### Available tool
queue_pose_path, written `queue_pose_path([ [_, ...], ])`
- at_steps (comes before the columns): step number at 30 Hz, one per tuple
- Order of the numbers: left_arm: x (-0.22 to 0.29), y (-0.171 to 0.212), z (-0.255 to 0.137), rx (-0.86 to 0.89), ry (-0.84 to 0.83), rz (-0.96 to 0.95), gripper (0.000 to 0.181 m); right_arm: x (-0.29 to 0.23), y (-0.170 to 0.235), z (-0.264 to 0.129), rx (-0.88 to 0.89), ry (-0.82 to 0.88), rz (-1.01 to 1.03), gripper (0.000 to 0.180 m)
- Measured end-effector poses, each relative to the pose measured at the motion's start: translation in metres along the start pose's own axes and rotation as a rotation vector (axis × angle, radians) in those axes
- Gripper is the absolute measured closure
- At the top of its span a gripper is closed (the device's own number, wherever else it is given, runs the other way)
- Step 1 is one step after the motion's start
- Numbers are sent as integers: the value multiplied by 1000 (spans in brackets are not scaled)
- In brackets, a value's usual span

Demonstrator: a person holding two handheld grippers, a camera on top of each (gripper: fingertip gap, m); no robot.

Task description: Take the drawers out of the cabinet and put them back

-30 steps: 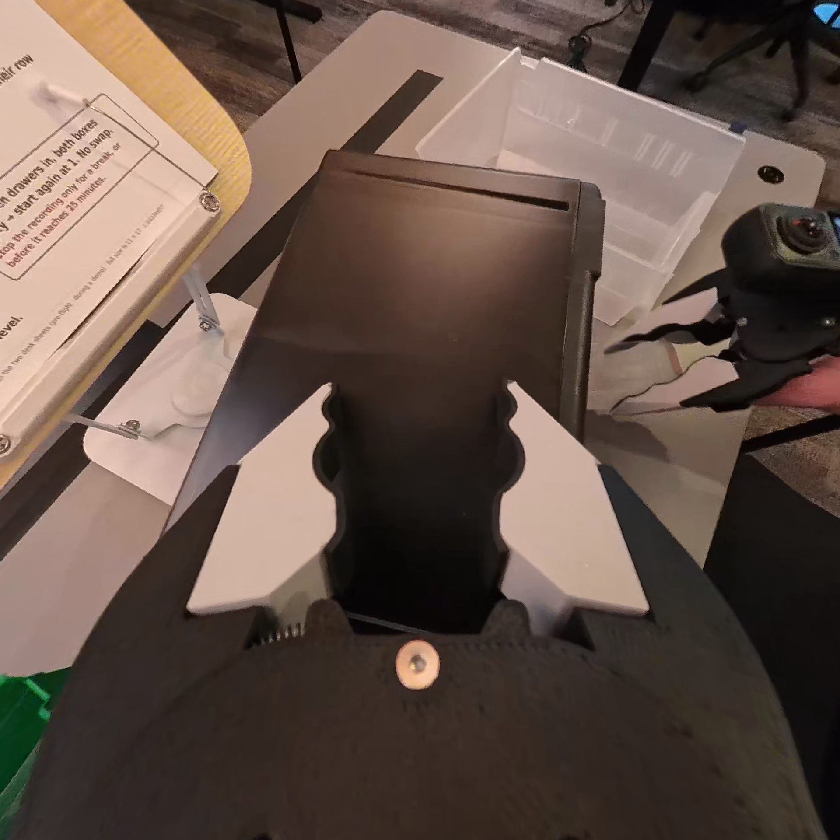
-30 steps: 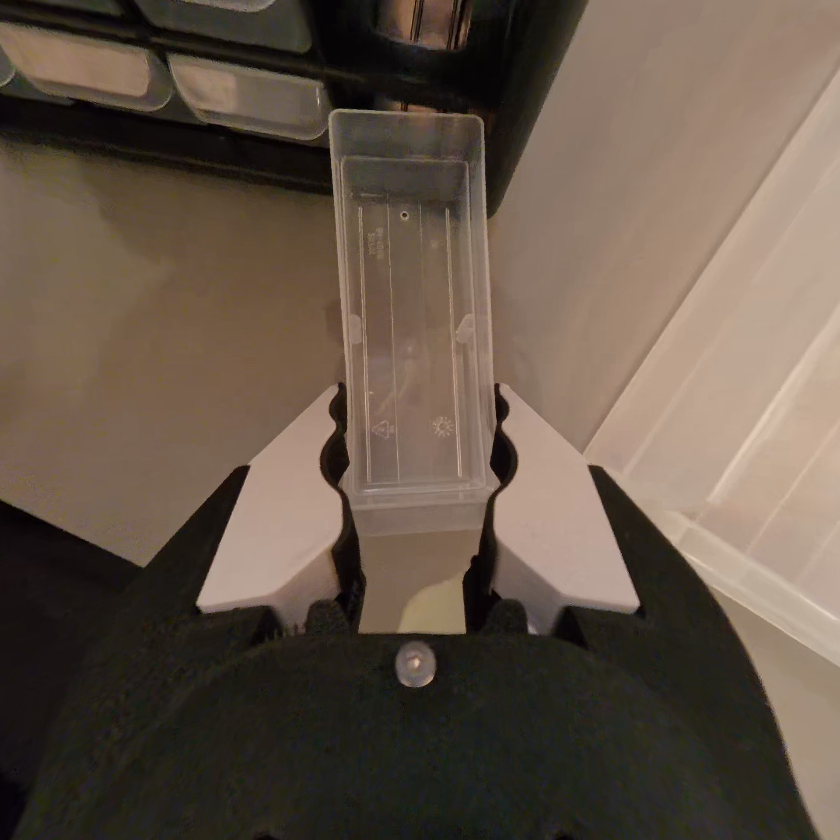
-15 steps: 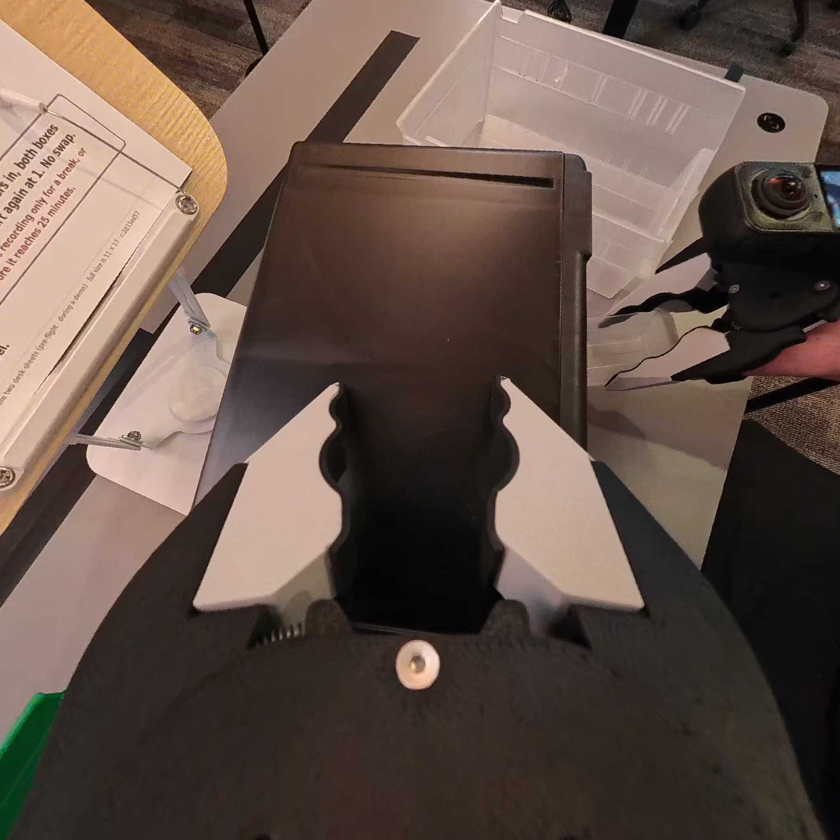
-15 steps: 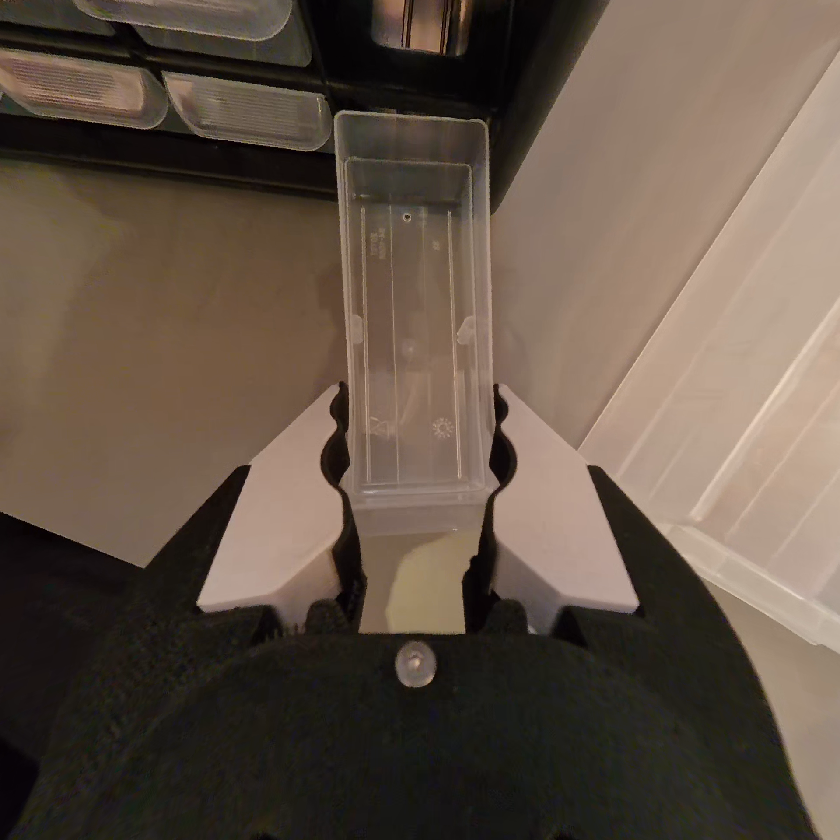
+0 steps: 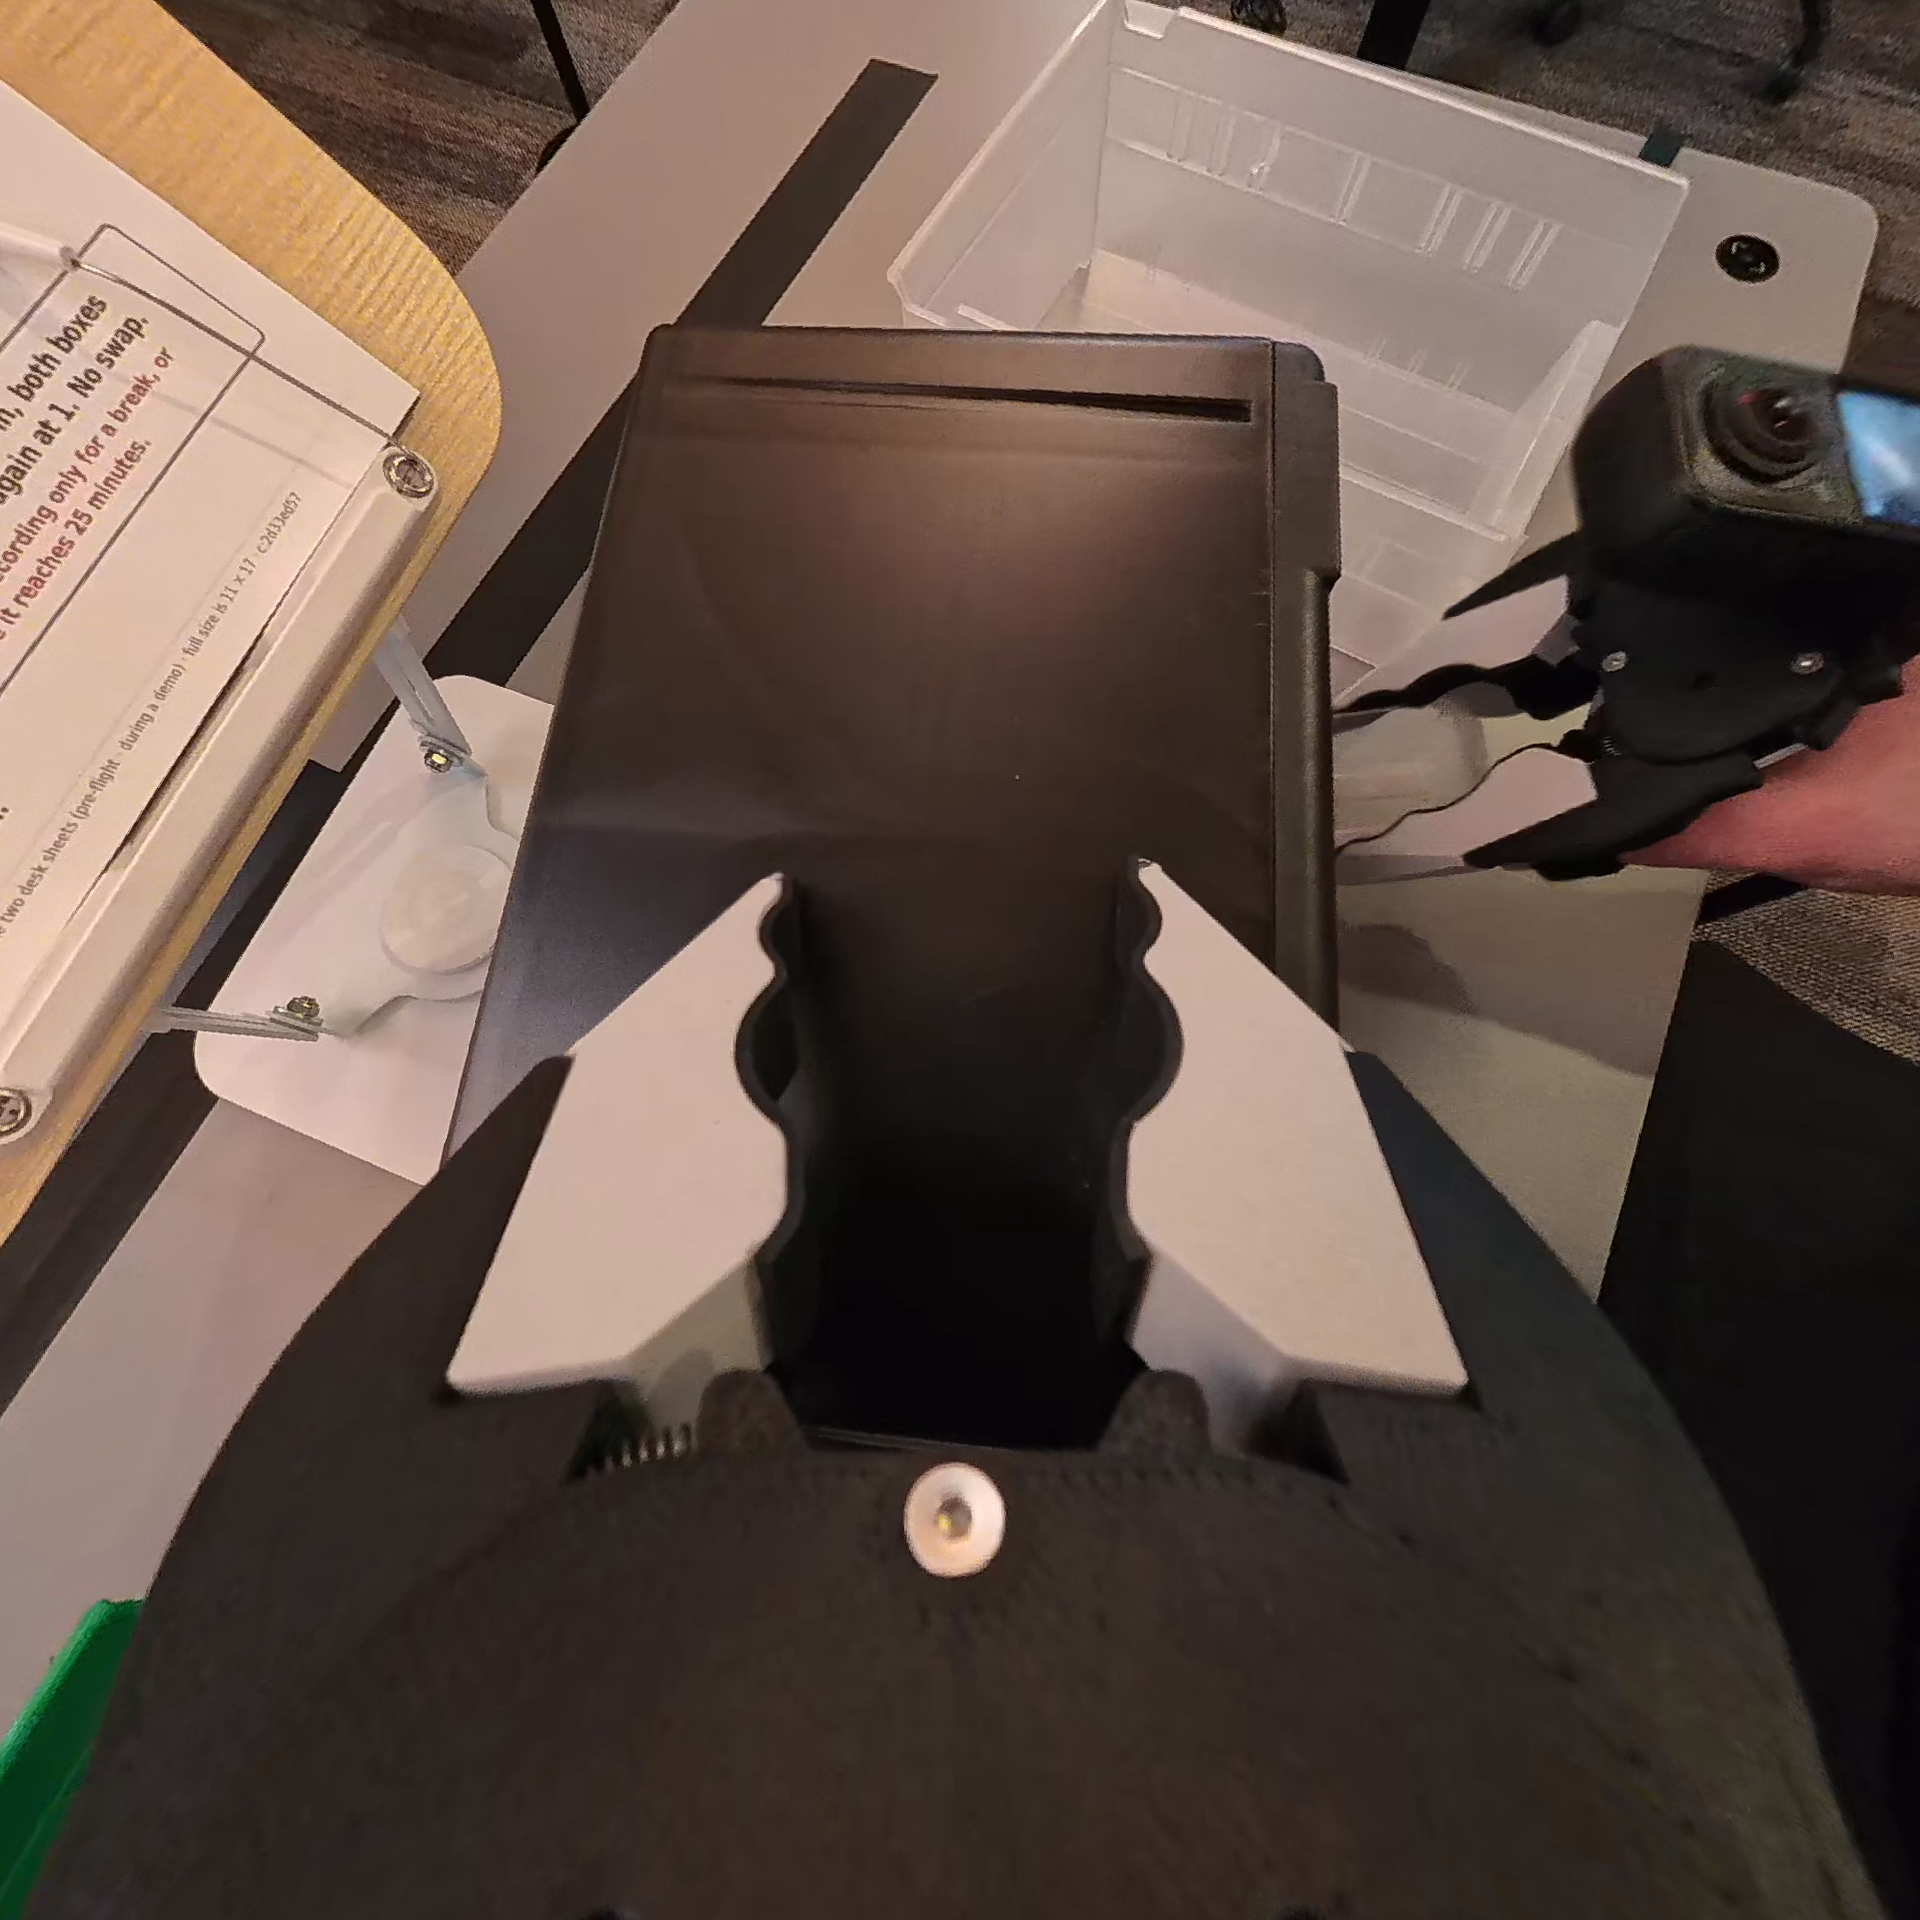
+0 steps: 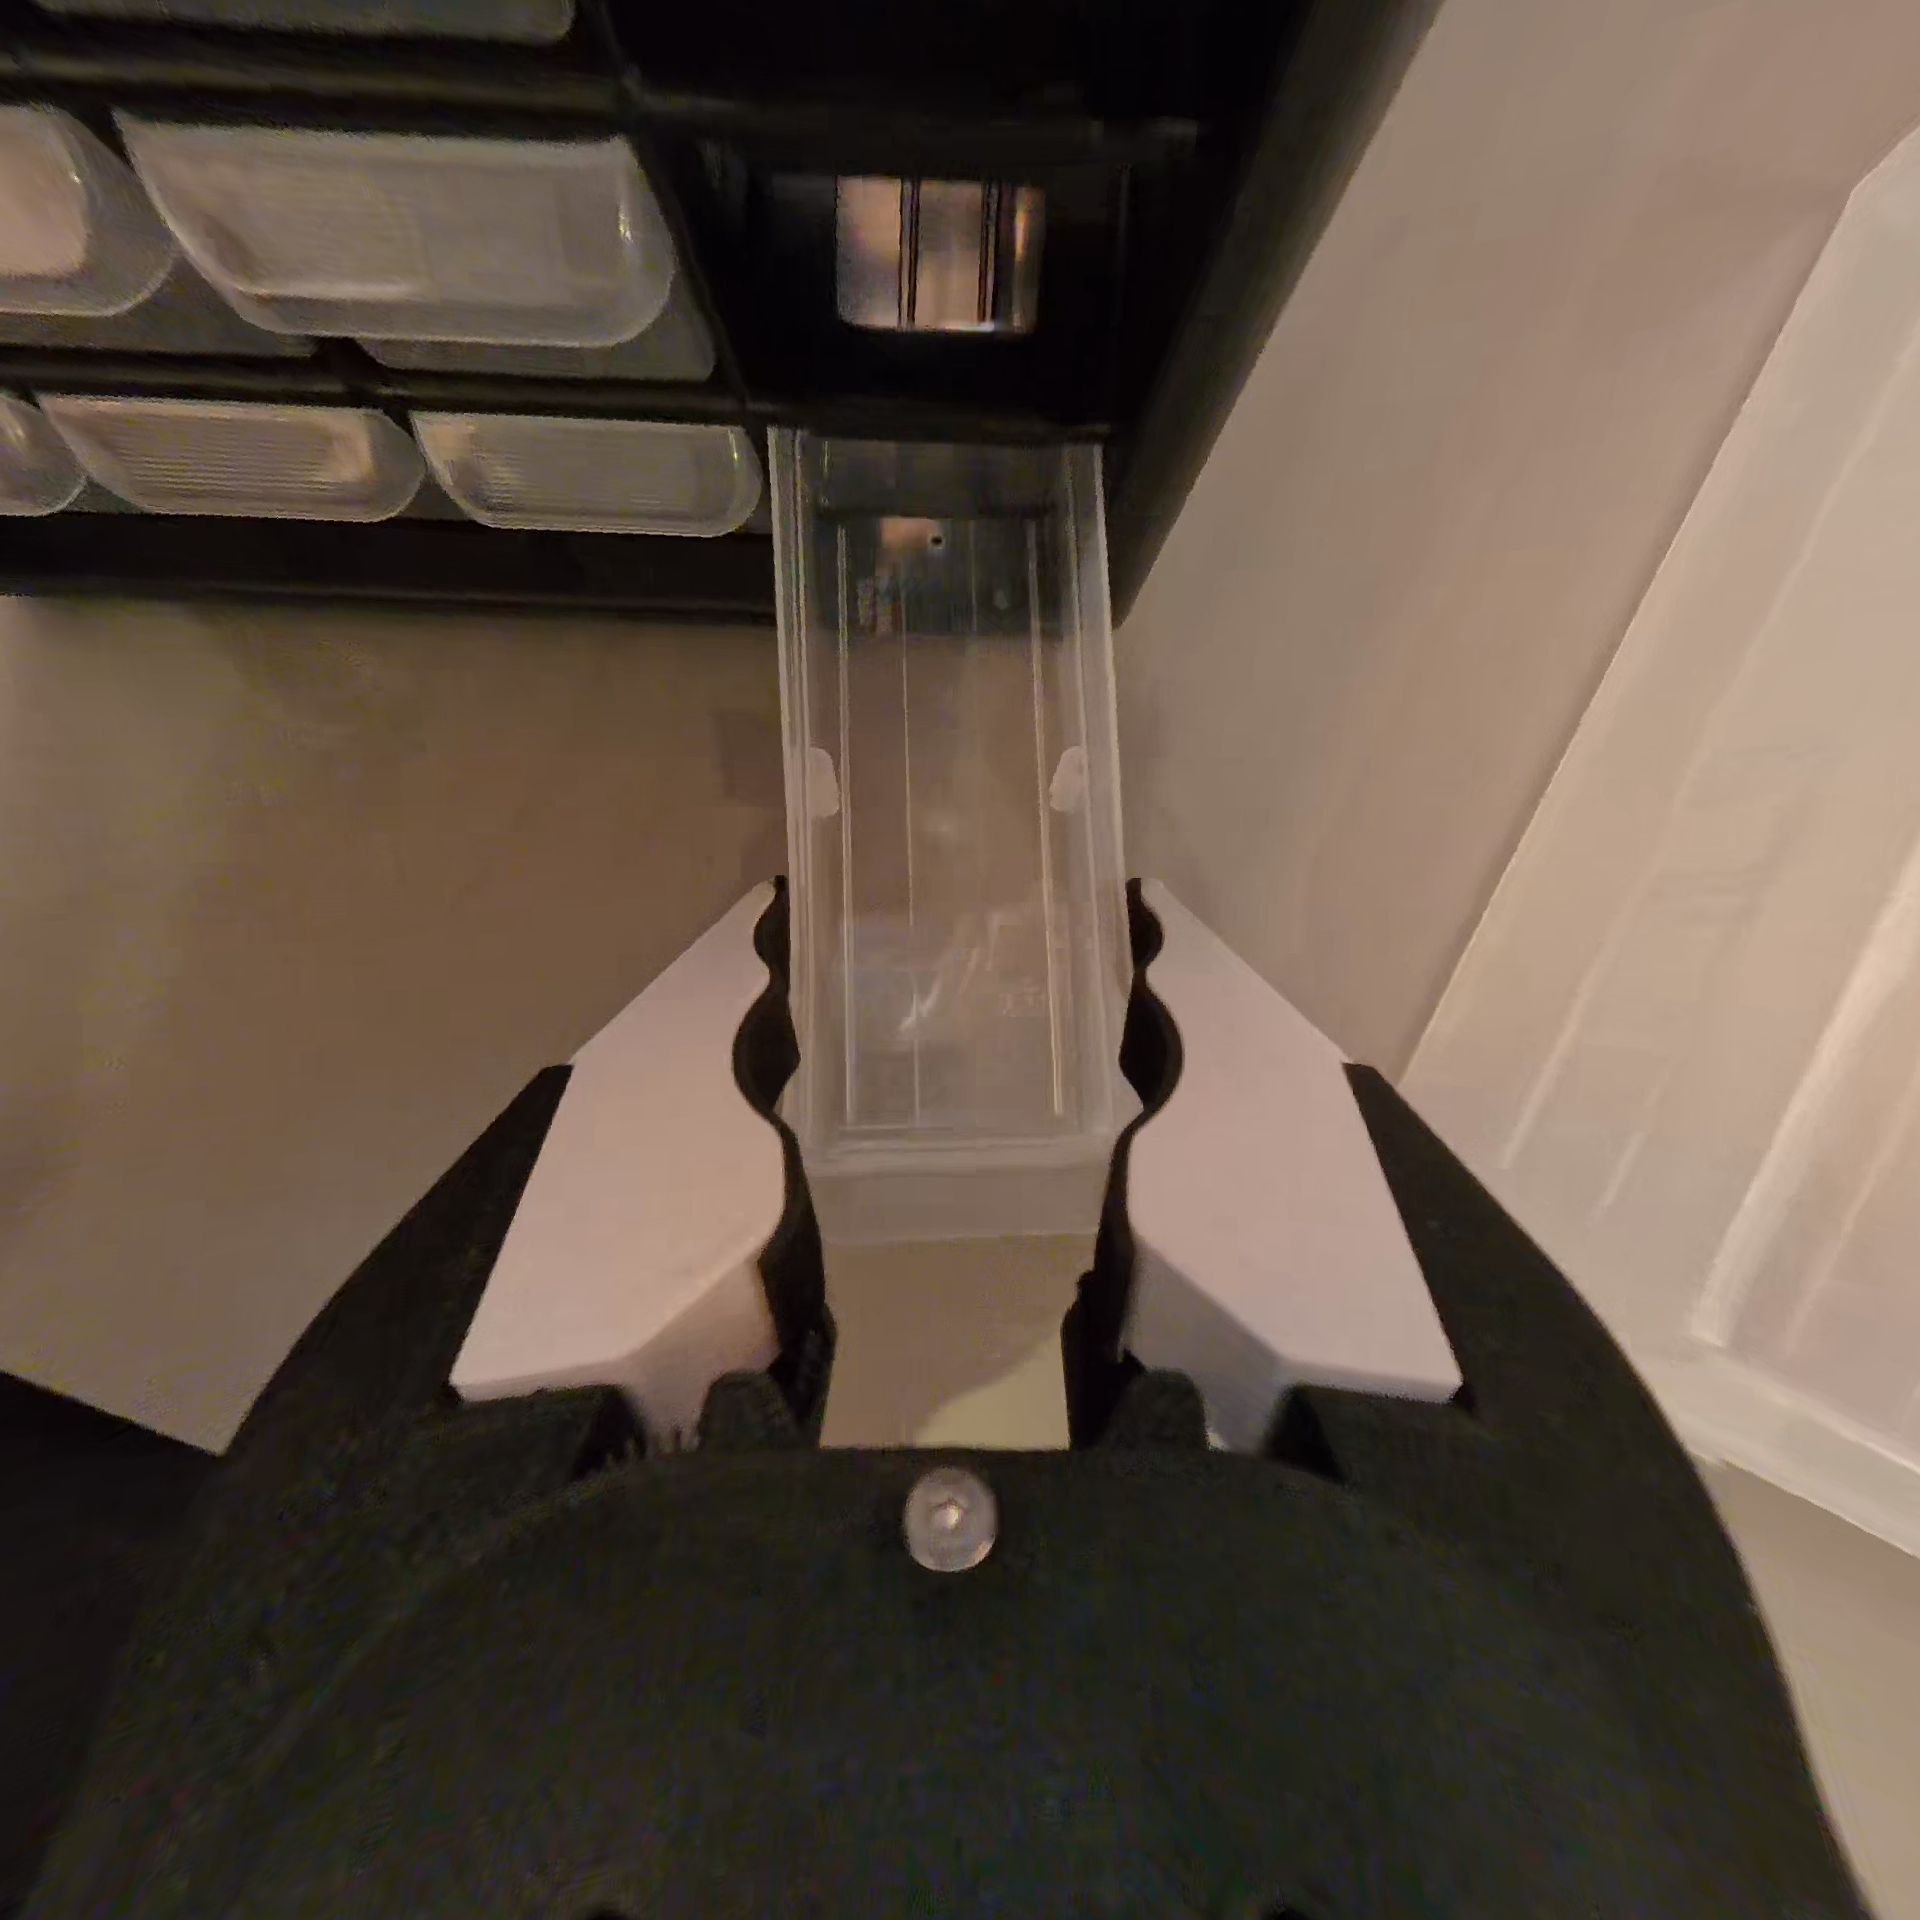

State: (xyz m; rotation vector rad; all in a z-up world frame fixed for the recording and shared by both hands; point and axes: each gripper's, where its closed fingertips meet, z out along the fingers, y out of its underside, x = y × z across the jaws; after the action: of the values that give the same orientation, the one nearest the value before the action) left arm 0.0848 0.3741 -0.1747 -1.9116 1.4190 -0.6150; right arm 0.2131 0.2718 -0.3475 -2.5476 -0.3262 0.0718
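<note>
Since the earlier frame, the clear drawer (image 6: 951, 831) had advanced until its far end entered the black cabinet (image 5: 914, 665) slot. On the grey table (image 6: 312, 883), the right gripper (image 6: 954, 1049) clenched its near end; the left gripper (image 5: 956, 1049) gaped over the cabinet top, holding nothing.

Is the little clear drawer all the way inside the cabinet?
No, the clear drawer sticks far out of the black cabinet, held by the right tool.

The cabinet (image 5: 914, 644) top is smooth, shiny black plastic. The drawer (image 6: 951, 831) is clear plastic (see-through, glossy). The side table (image 5: 312, 239) looks like wood, holding paper (image 5: 156, 436).
</note>
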Motion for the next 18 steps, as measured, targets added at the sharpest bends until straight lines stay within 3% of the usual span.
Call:
queue_pose_path([
  [4,0,0,0,-2,2,4,122,-6,5,26,18,-46,37,118],
  [10,0,0,0,6,-2,7,123,-1,-34,29,169,41,-81,115],
  [13,0,0,0,4,-1,9,123,0,-30,24,121,12,-92,78],
  [16,0,0,0,4,1,12,123,-3,-11,2,28,-40,-278,74],
  [18,0,0,0,4,5,16,123,8,2,-11,-28,14,-469,72],
])
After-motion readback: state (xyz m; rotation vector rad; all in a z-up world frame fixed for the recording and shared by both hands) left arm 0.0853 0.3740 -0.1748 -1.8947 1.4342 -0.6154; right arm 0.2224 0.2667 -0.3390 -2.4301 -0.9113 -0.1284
